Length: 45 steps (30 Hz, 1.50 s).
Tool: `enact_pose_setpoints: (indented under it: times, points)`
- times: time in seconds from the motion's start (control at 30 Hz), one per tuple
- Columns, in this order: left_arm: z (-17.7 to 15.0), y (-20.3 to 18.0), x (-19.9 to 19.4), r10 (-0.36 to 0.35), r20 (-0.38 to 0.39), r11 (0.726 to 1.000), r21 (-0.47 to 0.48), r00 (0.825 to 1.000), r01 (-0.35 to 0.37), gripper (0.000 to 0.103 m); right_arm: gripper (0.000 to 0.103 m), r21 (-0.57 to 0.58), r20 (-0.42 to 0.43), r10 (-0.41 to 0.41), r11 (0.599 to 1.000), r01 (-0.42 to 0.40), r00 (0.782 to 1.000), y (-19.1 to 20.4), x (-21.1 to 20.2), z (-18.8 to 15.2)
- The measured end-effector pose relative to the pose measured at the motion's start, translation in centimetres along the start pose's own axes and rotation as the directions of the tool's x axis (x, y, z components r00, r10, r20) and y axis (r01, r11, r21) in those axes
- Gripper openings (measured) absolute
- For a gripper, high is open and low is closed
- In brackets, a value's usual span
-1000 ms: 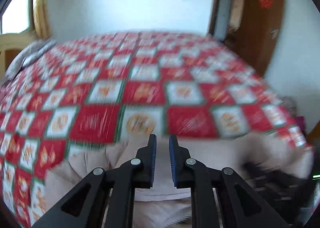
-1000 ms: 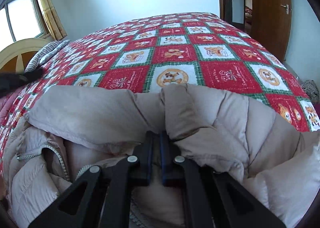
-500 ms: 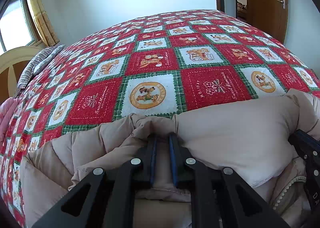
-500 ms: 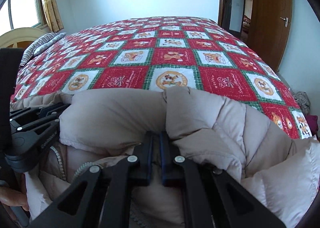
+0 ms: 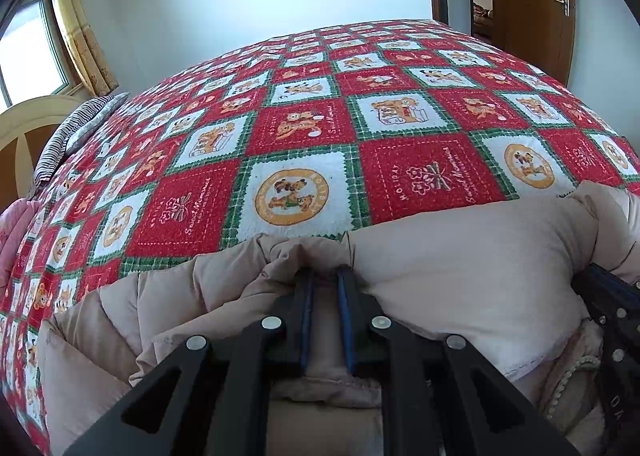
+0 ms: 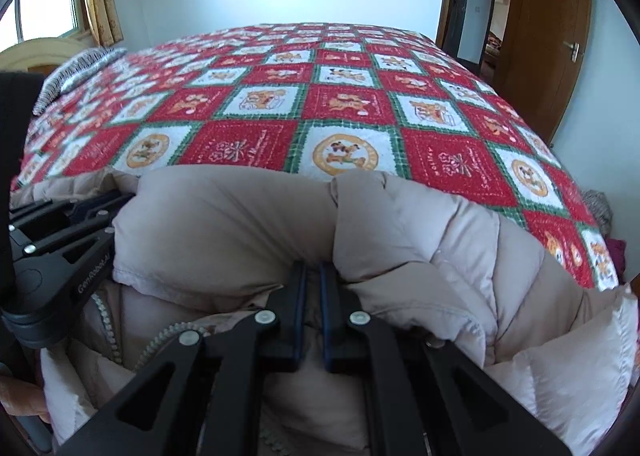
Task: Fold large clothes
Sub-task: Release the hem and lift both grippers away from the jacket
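Both gripper (image 5: 325, 274) tips buried in jacket (image 5: 460, 256) folds

Left black two-finger gripper (image 5: 325, 276) with jaws nearly together, pinching a fold of beige padded jacket (image 5: 460, 276), right black two-finger gripper (image 6: 313, 268) likewise clamped on it, both level, side by side, pointing forward.
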<state>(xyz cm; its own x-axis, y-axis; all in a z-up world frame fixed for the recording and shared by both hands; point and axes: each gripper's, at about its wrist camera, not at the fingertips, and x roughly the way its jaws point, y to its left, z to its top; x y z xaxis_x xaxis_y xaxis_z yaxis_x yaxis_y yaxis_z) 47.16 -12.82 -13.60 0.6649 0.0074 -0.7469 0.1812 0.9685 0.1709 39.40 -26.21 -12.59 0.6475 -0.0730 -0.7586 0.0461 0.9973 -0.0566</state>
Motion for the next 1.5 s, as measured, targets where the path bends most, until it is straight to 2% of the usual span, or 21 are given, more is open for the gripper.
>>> enact_pose_setpoints:
  times: [0.13,0.27,0.33,0.37,0.43,0.5,0.63,0.7,0.73,0.77,0.83,0.87,0.97,1.03,1.13,1.23,1.3,1.33,1.37,1.4,1.5]
  points:
    - [0.0,0.7,-0.3,-0.036,0.001,0.999,-0.032,0.999,0.036,0.013,0.007,0.000,0.004,-0.009,1.000,0.009,1.000,-0.1,-0.2,-0.1]
    - [-0.4,0.8,-2.0,-0.054,-0.021,0.998,0.018,0.998,0.054,0.013,0.011,-0.024,-0.015,-0.023,0.999,0.022,1.000,-0.1,-1.7,-0.1]
    - [-1.0,1.7,-4.7,-0.107,-0.013,0.993,0.039,0.994,0.107,0.013,0.022,-0.034,0.019,-0.032,0.999,0.033,0.999,-0.5,-4.3,-0.7]
    - [-1.5,2.2,-6.1,-0.137,-0.006,0.989,0.049,0.991,0.137,0.013,0.027,-0.013,0.078,-0.039,0.999,0.041,0.996,-1.2,-6.7,-1.3]
    - [-2.8,3.4,-9.1,-0.186,0.013,0.980,0.075,0.982,0.185,0.013,0.056,0.055,0.177,-0.021,0.998,0.011,0.984,-2.8,-11.0,-2.8]
    - [-5.3,5.4,-12.7,-0.228,0.034,0.971,0.085,0.973,0.224,0.013,0.062,0.114,0.250,0.003,0.993,-0.032,0.968,-4.5,-15.7,-4.8]
    - [-11.5,9.8,-18.7,-0.299,0.017,0.953,0.060,0.954,0.298,0.017,0.062,0.126,0.303,0.010,0.991,-0.051,0.953,-6.4,-25.2,-10.7]
    - [-15.8,12.6,-22.0,-0.352,0.008,0.936,0.039,0.936,0.351,0.023,0.062,0.104,0.307,0.023,0.993,-0.057,0.952,-6.8,-30.3,-14.5]
    - [-17.5,13.7,-23.2,-0.362,0.013,0.932,0.032,0.932,0.361,0.034,0.063,0.094,0.310,0.026,0.994,-0.058,0.950,-6.8,-32.2,-16.0]
    - [-19.4,15.0,-24.7,-0.360,0.024,0.933,0.018,0.933,0.359,0.050,0.064,0.082,0.313,0.030,0.995,-0.058,0.949,-6.9,-34.7,-18.2]
    - [-23.8,18.0,-27.9,-0.344,0.061,0.937,-0.042,0.937,0.347,0.072,0.069,0.068,0.325,0.022,0.997,-0.047,0.945,-7.1,-39.4,-22.3]
    - [-25.2,19.0,-28.8,-0.338,0.074,0.937,-0.068,0.938,0.343,0.077,0.071,0.070,0.331,0.015,0.997,-0.040,0.943,-7.1,-40.8,-23.5]
    - [-30.2,22.1,-31.8,-0.302,0.117,0.935,-0.157,0.946,0.318,0.077,0.080,0.096,0.331,0.004,0.995,-0.038,0.944,-7.7,-45.9,-28.1]
    - [-32.7,22.9,-32.9,-0.270,0.115,0.939,-0.189,0.956,0.288,0.078,0.087,0.113,0.299,0.016,0.992,-0.052,0.954,-8.0,-47.1,-29.9]
    - [-35.0,22.6,-33.3,-0.263,0.083,0.946,-0.174,0.961,0.274,0.078,0.087,0.141,0.259,0.030,0.988,-0.068,0.965,-7.8,-46.7,-32.3]
    - [-36.2,21.7,-32.7,-0.241,0.040,0.955,-0.170,0.970,0.244,0.078,0.085,0.153,0.194,0.108,0.978,-0.139,0.975,-6.7,-44.7,-33.9]
    - [-37.1,21.6,-32.6,-0.253,0.028,0.946,-0.200,0.967,0.253,0.078,0.074,0.169,0.189,0.265,0.940,-0.297,0.946,-6.4,-44.0,-34.1]
    - [-37.3,21.6,-32.7,-0.264,0.029,0.941,-0.212,0.964,0.264,0.078,0.073,0.164,0.192,0.331,0.918,-0.362,0.924,-6.2,-44.1,-33.9]
    - [-37.7,21.7,-32.9,-0.284,0.034,0.933,-0.221,0.958,0.284,0.078,0.073,0.138,0.199,0.357,0.912,-0.387,0.913,-6.0,-44.5,-33.7]
    - [-37.9,21.7,-32.9,-0.301,0.038,0.927,-0.222,0.953,0.302,0.078,0.073,0.108,0.204,0.346,0.922,-0.372,0.916,-5.9,-44.9,-33.7]
    - [-38.0,21.3,-32.5,-0.313,0.040,0.923,-0.221,0.949,0.314,0.078,0.076,0.055,0.175,0.167,0.982,-0.179,0.970,-5.5,-44.2,-33.0]
